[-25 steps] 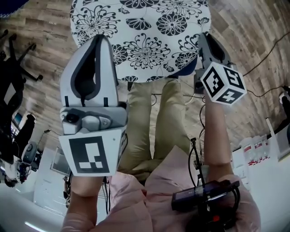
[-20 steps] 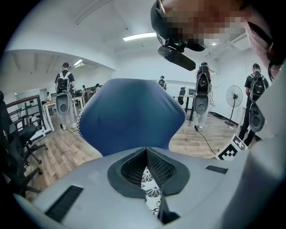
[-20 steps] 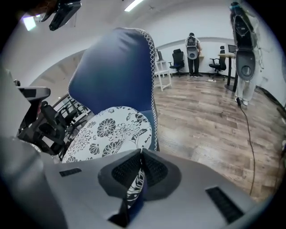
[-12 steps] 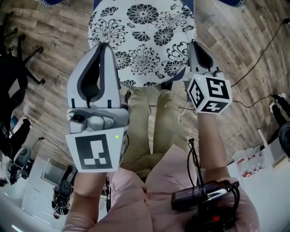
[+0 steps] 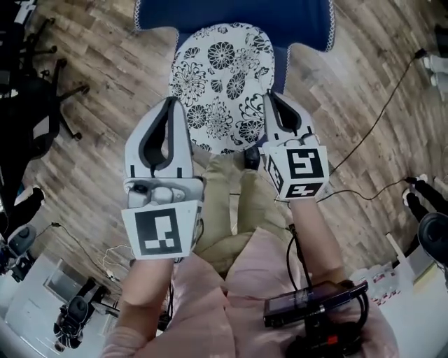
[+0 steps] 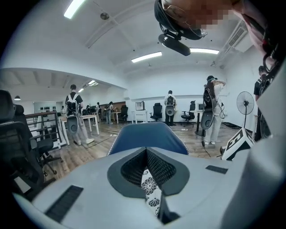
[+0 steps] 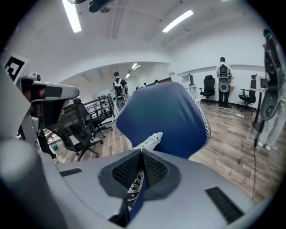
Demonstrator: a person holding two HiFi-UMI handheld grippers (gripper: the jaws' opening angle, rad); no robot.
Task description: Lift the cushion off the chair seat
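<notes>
A white cushion point(image 5: 222, 84) with black flowers lies over the seat of a blue chair point(image 5: 231, 15). My left gripper point(image 5: 170, 106) is shut on its near left edge, where flowered cloth point(image 6: 149, 190) shows pinched between the jaws of the left gripper point(image 6: 146, 151). At the near right edge my right gripper point(image 5: 272, 99) is shut too. In the right gripper view the cushion point(image 7: 150, 139) runs toward the blue chair back point(image 7: 172, 118), and a fold with a blue underside sits in the right gripper point(image 7: 141, 153). Whether the cushion still touches the seat is hidden.
Black office chairs point(image 5: 31, 105) stand at the left on the wood floor. A cable point(image 5: 381, 119) trails across the floor on the right. My khaki trouser legs point(image 5: 231, 210) are right below the grippers. Several people point(image 6: 213, 112) and a fan point(image 6: 245, 105) stand far back in the room.
The cushion and chair now look smaller and farther off in the head view, and the blue chair back has come into sight. Both grippers stay closed on the cushion's near edge.
</notes>
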